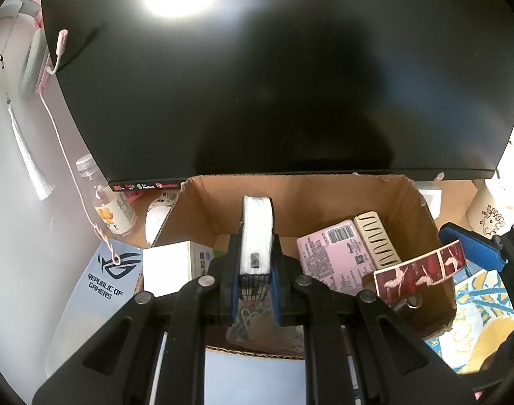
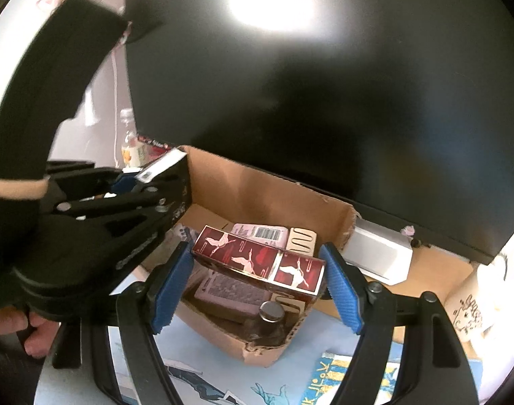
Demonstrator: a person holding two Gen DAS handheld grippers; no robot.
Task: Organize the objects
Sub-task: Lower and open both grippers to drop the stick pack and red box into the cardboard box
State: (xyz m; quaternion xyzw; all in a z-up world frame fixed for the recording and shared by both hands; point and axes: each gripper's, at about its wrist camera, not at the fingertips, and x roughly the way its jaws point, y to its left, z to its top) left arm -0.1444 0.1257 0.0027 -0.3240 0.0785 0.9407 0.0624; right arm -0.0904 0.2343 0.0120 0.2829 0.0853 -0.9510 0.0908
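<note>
While my left wrist camera looks along the left tongs (image 1: 256, 290), I see them clamped on a white packet (image 1: 256, 236) held upright over the cardboard box (image 1: 422, 222), with a pink carton (image 1: 334, 256) and a cream comb pack (image 1: 376, 241) lying inside. I judge it best to lower the packet into the free gap at the box's left before letting go.

From the right wrist camera, my right tongs (image 2: 257, 287) stand wide apart around the red crane-patterned box (image 2: 260, 261); whether the pads touch it, I cannot tell. It sits atop the box's contents, so I would draw back straight without nudging it.
</note>
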